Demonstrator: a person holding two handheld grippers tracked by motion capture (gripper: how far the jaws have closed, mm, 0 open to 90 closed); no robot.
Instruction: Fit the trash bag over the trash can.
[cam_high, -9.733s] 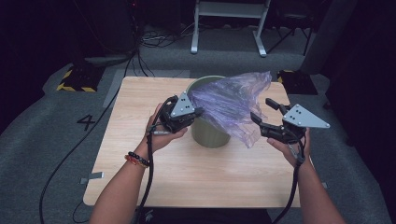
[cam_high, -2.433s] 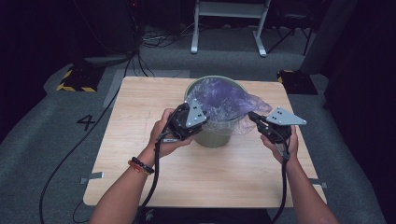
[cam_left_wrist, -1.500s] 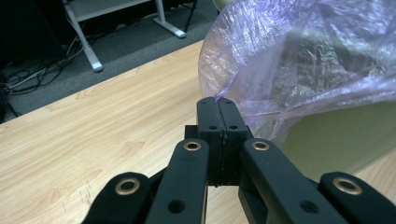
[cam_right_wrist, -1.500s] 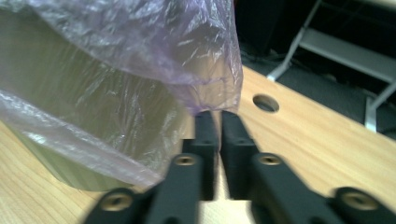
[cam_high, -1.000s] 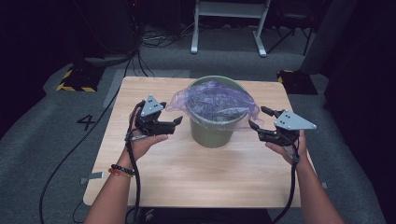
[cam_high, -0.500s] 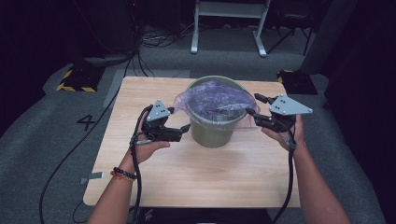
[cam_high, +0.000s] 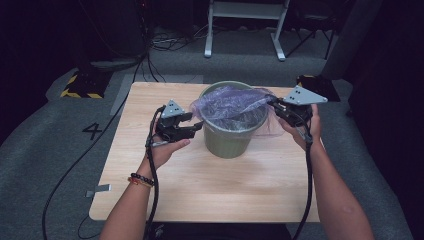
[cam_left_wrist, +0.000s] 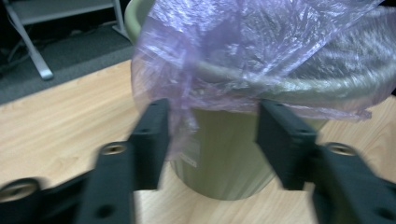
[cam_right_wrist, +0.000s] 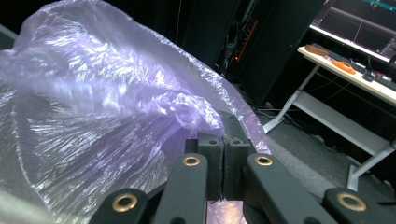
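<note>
High view: a purple plastic bag (cam_high: 231, 102) lines a green waste bin (cam_high: 227, 137) that stands upright near the middle of a light wooden table (cam_high: 200, 190), a little toward its far edge. The bag's film is spread over the bin's mouth, with its edge draped over the rim at the left and a loose flap hanging down the bin's right side.

The right gripper (cam_high: 276, 106) sits at the bin's right rim, held above the table. In the right gripper view its two black jaws are pressed together with a fold of the bag's film (cam_right_wrist: 116, 107) pinched between them, so it grips the bag; the film billows up and away to the left of the jaws. The jaws have just been closing onto that film.

The left gripper (cam_high: 196, 126) is at the bin's left side, just beside the wall and a little below the rim. In the left gripper view its jaws stand apart with the hanging edge of the bag (cam_left_wrist: 187, 112) and the bin's wall (cam_left_wrist: 224, 154) between them; the film brushes the left jaw, while the other jaw stands clear of it. These jaws have just been closing too, but they are not yet pressed on the film.

A black cable trails from each gripper toward the near edge of the table. Beyond the table, grey carpet (cam_high: 50, 150) bears a painted number four (cam_high: 93, 131), and a white metal stand (cam_high: 245, 25) stands at the far side.
</note>
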